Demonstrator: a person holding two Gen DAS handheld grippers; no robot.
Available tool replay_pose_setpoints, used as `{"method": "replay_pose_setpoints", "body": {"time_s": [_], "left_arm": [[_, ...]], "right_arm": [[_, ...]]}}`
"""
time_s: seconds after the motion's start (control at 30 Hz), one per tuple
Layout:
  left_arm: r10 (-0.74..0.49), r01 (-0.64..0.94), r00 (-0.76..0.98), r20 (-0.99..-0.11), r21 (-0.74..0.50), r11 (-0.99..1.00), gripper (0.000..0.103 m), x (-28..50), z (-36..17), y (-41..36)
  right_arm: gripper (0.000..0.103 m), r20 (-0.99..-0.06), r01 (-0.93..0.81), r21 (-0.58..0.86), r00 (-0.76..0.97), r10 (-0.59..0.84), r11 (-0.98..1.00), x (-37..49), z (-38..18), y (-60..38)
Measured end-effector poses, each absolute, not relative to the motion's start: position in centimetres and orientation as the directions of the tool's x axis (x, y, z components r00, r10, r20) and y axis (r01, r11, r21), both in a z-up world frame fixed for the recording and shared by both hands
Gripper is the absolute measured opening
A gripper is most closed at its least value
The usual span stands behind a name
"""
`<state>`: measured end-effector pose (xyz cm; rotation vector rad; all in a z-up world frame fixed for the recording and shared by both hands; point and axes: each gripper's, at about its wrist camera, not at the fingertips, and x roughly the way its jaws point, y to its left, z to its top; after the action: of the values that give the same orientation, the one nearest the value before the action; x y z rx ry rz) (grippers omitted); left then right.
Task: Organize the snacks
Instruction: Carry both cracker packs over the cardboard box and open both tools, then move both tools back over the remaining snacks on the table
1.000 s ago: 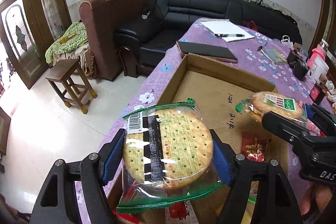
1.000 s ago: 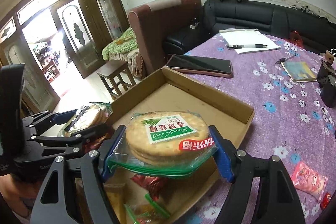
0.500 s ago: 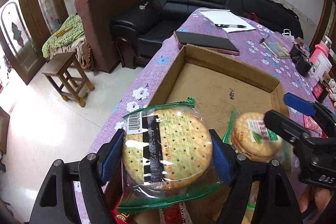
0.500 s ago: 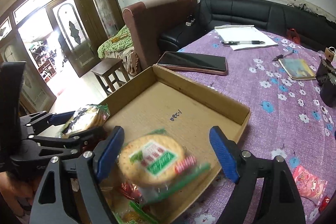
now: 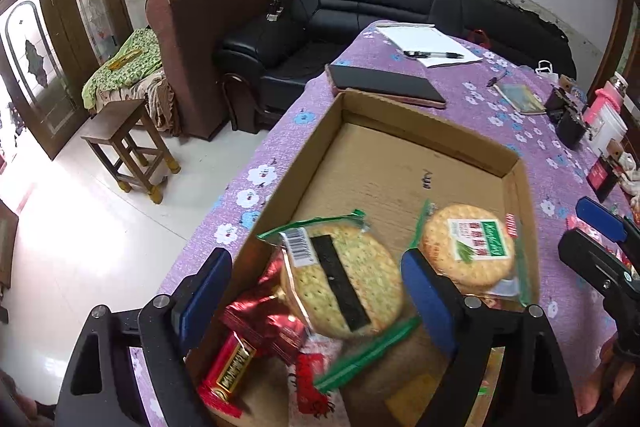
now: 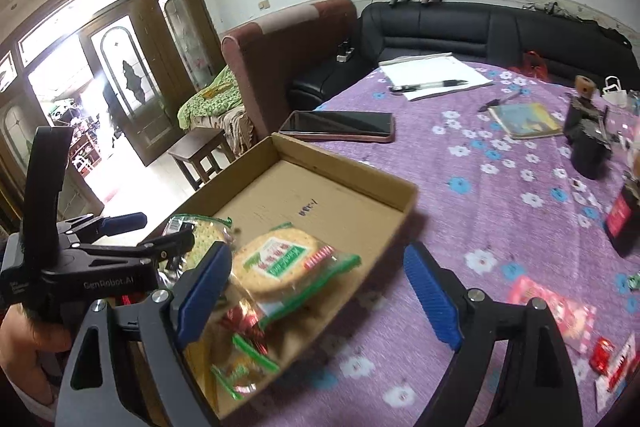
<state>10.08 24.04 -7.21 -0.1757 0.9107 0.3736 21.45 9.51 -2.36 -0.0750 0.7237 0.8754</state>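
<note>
A shallow cardboard box (image 5: 400,163) sits on the purple flowered table. In it lie two round cracker packs: one with a barcode and black stripe (image 5: 344,287) below my open left gripper (image 5: 316,291), and one with a green label (image 5: 468,251) to its right, also in the right wrist view (image 6: 280,263). Red snack packets (image 5: 260,323) lie at the box's near end. My right gripper (image 6: 316,291) is open and empty, over the box's right edge (image 6: 400,211). The left gripper shows in the right wrist view (image 6: 120,243).
On the table: a phone (image 6: 340,127), notepad with pen (image 6: 432,75), small book (image 6: 524,119), black objects (image 6: 588,143), loose pink and red snack packets (image 6: 556,311) at the right. A wooden stool (image 5: 128,143), armchair and black sofa stand beyond the table's left edge.
My right gripper opened first and dropped the green-label cracker pack into the box, then moved right. My left gripper then opened and its cracker pack dropped into the box.
</note>
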Motion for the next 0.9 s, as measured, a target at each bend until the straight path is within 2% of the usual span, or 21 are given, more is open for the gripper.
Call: {"method": "replay_pose_setpoints", "body": {"time_s": [0.4,0.9], "left_arm": [[0.216,-0.321,0.592,-0.776,0.019,0.947,0.090,9.7,-5.5,19.0],[0.181,-0.216,0.645,-0.742,0.050,0.975,0.092,9.9,-4.4,10.7]], "right_arm": [[0.099,-0.586,-0.644,0.240,0.501,0.637,0.727,20.2,-1.9,1.2],[0.100,-0.583,-0.534,0.255,0.579,0.569,0.806,19.4,-2.7,-9.1]]}}
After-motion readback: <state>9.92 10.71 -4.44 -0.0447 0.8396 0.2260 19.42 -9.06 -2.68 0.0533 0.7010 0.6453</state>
